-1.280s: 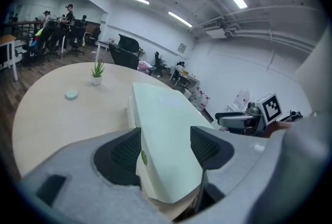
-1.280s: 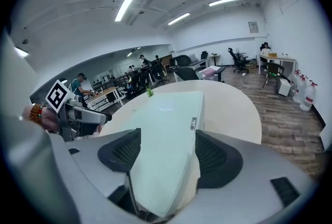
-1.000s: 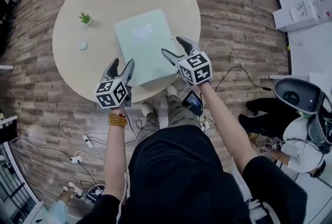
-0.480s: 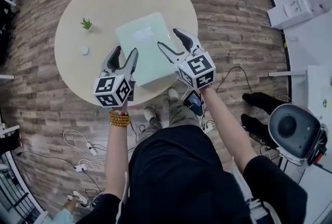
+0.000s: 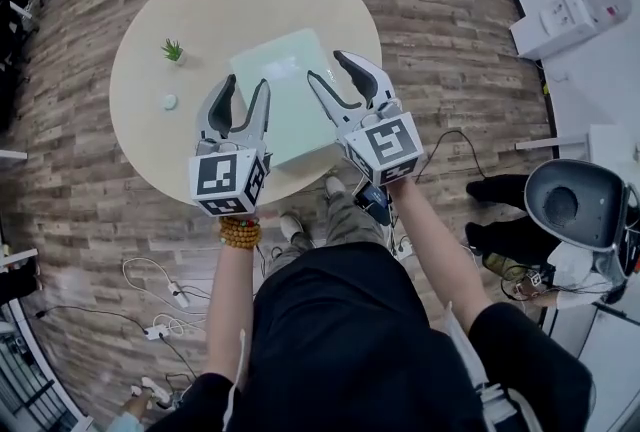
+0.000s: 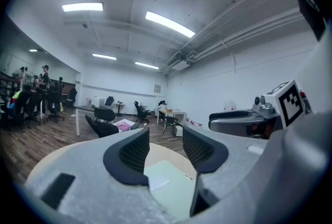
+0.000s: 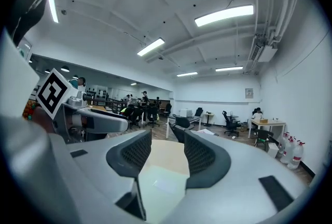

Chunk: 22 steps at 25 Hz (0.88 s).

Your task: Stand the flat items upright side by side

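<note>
**Head view.** The pale green flat item [image 5: 288, 115] lies face-down-flat on the round table [image 5: 200, 0], near the edge closest to the person. Its near edge shows some thickness, so it may be a stack; the count cannot be told. It is probably stiff, light and smooth-faced, so the top face offers no purchase. Take hold at an edge: pinch across the thickness at the near side or a side edge, then tip it up. Expect it to slide on the tabletop when levered. The left gripper [image 5: 242, 92] and the right gripper [image 5: 327, 70] hang above the item, clear of it. A small potted plant [image 5: 174, 50] and a small round disc [image 5: 169, 101] stand well apart to the left.

**Left gripper view.** The left gripper [image 6: 165, 137] has jaws partly spread that have just been closing. Its ribbed pads [image 6: 136, 151] grasp nothing; the green item [image 6: 171, 186] shows far below through the gap.

**Right gripper view.** The right gripper [image 7: 167, 137] is likewise half spread, its jaws having just been closing. Nothing is held or touched; the green item [image 7: 158, 186] and table [image 7: 168, 158] lie beneath the gap.
</note>
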Tool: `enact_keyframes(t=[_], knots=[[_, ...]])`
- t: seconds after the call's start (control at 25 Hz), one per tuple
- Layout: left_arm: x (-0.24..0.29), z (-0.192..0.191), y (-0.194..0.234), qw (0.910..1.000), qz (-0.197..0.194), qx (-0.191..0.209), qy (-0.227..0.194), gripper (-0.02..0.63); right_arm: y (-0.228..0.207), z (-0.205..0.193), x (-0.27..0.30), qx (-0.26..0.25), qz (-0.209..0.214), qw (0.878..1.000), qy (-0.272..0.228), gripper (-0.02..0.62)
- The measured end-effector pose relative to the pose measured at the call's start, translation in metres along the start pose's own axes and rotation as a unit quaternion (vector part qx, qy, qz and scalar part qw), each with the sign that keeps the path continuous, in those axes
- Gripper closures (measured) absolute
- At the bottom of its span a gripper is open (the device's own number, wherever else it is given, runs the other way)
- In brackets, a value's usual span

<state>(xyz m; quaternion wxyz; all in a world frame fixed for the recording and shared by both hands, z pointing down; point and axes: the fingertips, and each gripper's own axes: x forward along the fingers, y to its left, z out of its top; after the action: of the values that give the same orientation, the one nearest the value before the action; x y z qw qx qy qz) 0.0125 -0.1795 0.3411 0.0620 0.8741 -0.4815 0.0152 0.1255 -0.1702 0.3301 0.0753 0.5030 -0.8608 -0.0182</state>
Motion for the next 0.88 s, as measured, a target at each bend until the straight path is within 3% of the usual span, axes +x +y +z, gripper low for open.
enact_keyframes(t=[0.24, 0.48, 0.56, 0.88], knots=[[-0.015, 0.014, -0.005, 0.9988, 0.008, 0.033, -0.034, 0.462, 0.017, 0.016, -0.007, -0.016, -0.024, 0.999, -0.032, 0.456], [-0.032, 0.013, -0.011, 0.9975, 0.013, 0.047, -0.052, 0.594, 0.043, 0.016, -0.015, -0.025, -0.042, 0.998, -0.047, 0.557], [-0.036, 0.009, -0.013, 0.9974, 0.009, 0.050, -0.051, 0.597, 0.053, 0.012, -0.017, -0.028, -0.042, 0.998, -0.045, 0.598], [-0.053, -0.008, -0.009, 0.9983, 0.006, 0.048, -0.032, 0.597, 0.097, -0.006, -0.020, -0.022, -0.033, 0.999, -0.025, 0.600]])
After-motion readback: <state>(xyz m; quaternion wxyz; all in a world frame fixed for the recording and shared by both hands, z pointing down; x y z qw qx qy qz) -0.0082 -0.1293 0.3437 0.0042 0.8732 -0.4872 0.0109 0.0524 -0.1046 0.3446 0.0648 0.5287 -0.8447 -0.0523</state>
